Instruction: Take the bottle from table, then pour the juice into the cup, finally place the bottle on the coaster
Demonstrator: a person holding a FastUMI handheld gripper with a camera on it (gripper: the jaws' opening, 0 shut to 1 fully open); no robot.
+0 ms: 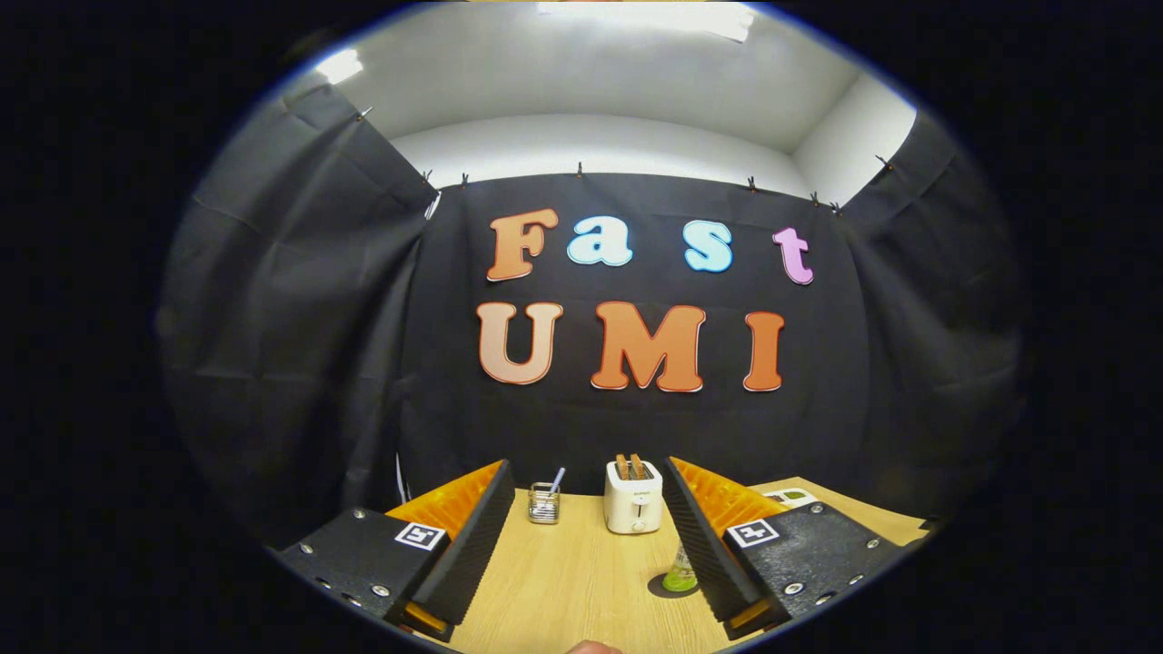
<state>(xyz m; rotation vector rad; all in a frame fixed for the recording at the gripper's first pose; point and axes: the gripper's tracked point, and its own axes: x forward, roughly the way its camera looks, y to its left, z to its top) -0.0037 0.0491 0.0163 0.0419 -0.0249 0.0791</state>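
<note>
From the gripper view, your hand-held gripper (581, 545) sits wide apart with nothing between the fingers, held above the table (563, 590).

The bottle (680, 572), with green juice low in it, stands on a dark round coaster (661, 586) tucked right against the inner edge of the right finger, partly hidden behind it. So it already sits where the task wants it; that fits a finished job or a bottle that simply started there, can't say which. I can't make out a cup.

Biggest risk, I'd guess: that right finger is so close that any sideways drift clips the bottle and tips it.

Beyond the fingers stand a white toaster (633, 498) with bread in it and a small wire holder (543, 502) with a stick in it. The table is pale wood grain, smooth and flat. Black cloth hangs all round the booth, with a white ceiling above.
</note>
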